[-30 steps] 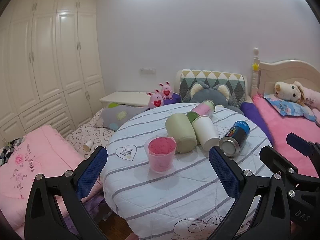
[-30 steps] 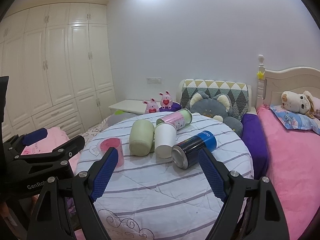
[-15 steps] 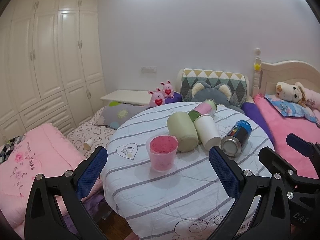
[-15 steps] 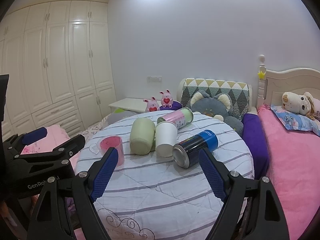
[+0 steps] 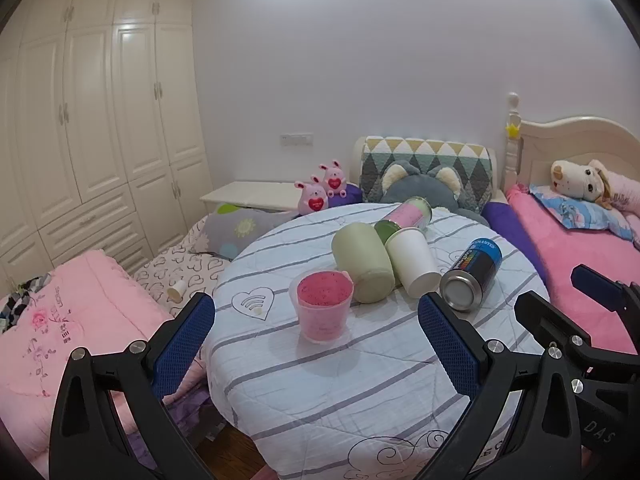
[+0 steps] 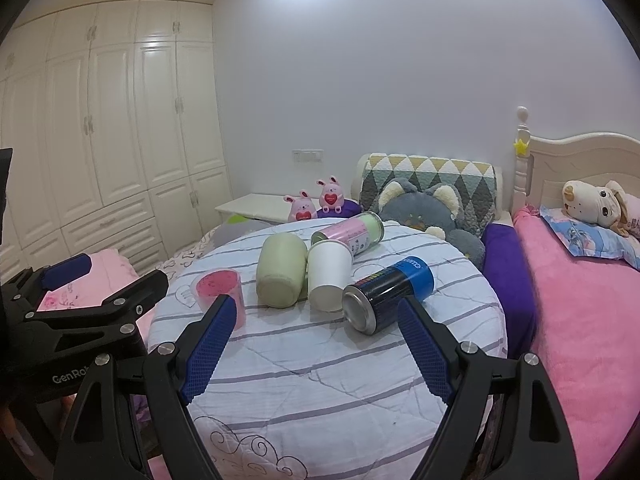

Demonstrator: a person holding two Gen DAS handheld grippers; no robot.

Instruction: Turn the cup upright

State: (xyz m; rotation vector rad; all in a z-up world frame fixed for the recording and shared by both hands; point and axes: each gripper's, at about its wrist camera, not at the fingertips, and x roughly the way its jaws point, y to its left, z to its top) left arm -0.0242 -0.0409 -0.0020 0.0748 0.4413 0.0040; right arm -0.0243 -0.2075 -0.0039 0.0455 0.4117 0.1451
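A round table with a striped cloth (image 5: pixel 360 380) (image 6: pixel 320 380) holds several cups. A pale green cup (image 5: pixel 362 262) (image 6: pixel 281 270) and a white paper cup (image 5: pixel 412 260) (image 6: pixel 330 274) lie on their sides. A pink cup (image 5: pixel 325 304) (image 6: pixel 220 290) stands upright. My left gripper (image 5: pixel 316 340) is open and empty, above the table's near edge in front of the pink cup. My right gripper (image 6: pixel 312 340) is open and empty, in front of the lying cups.
A blue and black can (image 5: pixel 472 274) (image 6: pixel 388 294) and a pink and green can (image 5: pixel 406 216) (image 6: pixel 348 232) lie on the table. A pink bed (image 6: pixel 580 300) is at the right, pink bedding (image 5: pixel 60 320) at the left, plush toys behind.
Both grippers have shifted slightly; the view of the table has drifted a little to the right. Nothing on the table has moved.
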